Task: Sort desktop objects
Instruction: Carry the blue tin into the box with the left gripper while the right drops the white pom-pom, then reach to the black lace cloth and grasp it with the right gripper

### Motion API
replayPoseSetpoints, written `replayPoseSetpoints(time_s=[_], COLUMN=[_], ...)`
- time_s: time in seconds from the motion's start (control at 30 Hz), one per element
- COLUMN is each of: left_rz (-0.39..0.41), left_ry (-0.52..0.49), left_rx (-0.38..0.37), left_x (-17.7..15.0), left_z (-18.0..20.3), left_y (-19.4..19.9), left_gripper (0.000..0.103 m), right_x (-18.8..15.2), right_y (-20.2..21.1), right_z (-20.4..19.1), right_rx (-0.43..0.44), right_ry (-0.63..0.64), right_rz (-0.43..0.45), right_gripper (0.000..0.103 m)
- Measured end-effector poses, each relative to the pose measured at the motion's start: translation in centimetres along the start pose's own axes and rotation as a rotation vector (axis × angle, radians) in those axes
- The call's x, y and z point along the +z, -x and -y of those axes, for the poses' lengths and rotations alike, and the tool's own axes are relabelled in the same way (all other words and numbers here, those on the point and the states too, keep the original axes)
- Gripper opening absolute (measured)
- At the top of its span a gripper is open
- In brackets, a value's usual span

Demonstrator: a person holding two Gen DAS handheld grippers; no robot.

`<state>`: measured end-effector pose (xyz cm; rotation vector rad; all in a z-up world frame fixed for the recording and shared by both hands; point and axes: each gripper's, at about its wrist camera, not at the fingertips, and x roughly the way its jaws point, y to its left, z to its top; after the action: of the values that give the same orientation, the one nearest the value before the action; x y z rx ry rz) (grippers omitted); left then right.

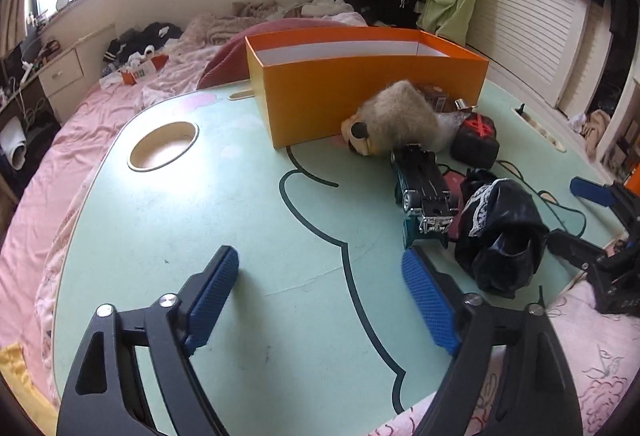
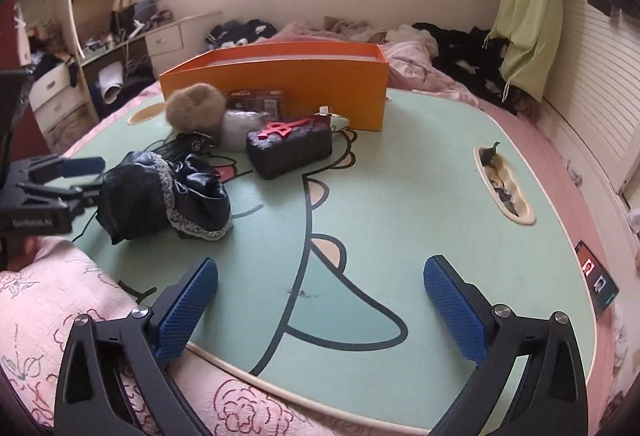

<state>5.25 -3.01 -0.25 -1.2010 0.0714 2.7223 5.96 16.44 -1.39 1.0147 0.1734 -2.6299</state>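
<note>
An open orange box point(image 1: 360, 92) point(image 2: 280, 84) stands at the back of the mint lap table point(image 1: 200, 216) point(image 2: 400, 164). In front of it lie a furry plush toy point(image 1: 396, 116) point(image 2: 196, 108), a dark toy car point(image 1: 424, 192) point(image 2: 196, 142), a black pouch with a red emblem point(image 1: 476, 140) point(image 2: 290, 148), a dark printed packet point(image 2: 256, 102) and a black lace-trimmed cloth point(image 1: 500, 232) point(image 2: 160, 192). My left gripper point(image 1: 320, 300) is open and empty, its right finger just short of the car. My right gripper point(image 2: 320, 300) is open and empty over the table's near edge.
A round cup recess point(image 1: 164, 146) is at the table's left, a slot holding small items point(image 2: 504, 184) at its right. The table sits on a pink bed point(image 1: 48, 164) strewn with clothes. A phone point(image 2: 598, 282) lies off the right edge. A green cord point(image 1: 556, 204) trails behind the cloth.
</note>
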Motion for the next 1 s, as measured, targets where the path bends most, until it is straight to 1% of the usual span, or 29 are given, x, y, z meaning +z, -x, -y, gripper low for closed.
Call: replayPoseSetpoints(time_s=[0.03, 0.07, 0.1, 0.57, 0.77, 0.83, 0.87, 0.93, 1.0], left_rz=[0.0, -0.003, -0.006, 0.008, 0.008, 0.008, 0.008, 0.008, 0.008], left_ry=[0.002, 0.004, 0.007, 0.002, 0.002, 0.003, 0.004, 0.004, 0.005], left_rx=[-0.001, 0.007, 0.007, -0.003, -0.004, -0.006, -0.007, -0.006, -0.007], left_x=[-0.2, -0.3, -0.4, -0.1, -0.1, -0.1, -0.2, -0.1, -0.2], left_z=[0.1, 0.2, 0.2, 0.2, 0.2, 0.2, 0.2, 0.3, 0.3], left_y=[0.0, -0.1, -0.2, -0.1, -0.1, -0.1, -0.1, -0.1, -0.1], left_gripper=[0.093, 0.102, 0.103, 0.103, 0.103, 0.103, 0.103, 0.103, 0.103], right_x=[-0.1, -0.2, -0.2, 0.0, -0.2, -0.3, -0.4, -0.4, 0.0], right_y=[-0.1, -0.1, -0.1, 0.1, 0.4, 0.8, 1.1, 2.4, 3.6], right_z=[0.1, 0.1, 0.1, -0.3, 0.0, 0.1, 0.2, 0.0, -0.7], right_rx=[0.003, 0.004, 0.006, 0.015, 0.034, 0.055, 0.072, 0.097, 0.125], right_ry=[0.001, 0.002, 0.003, 0.014, 0.005, -0.006, -0.007, 0.003, 0.043], right_rz=[0.007, 0.011, 0.014, 0.044, 0.072, 0.092, 0.113, 0.171, 0.223], right_gripper=[0.103, 0.103, 0.103, 0.103, 0.103, 0.102, 0.099, 0.097, 0.095])
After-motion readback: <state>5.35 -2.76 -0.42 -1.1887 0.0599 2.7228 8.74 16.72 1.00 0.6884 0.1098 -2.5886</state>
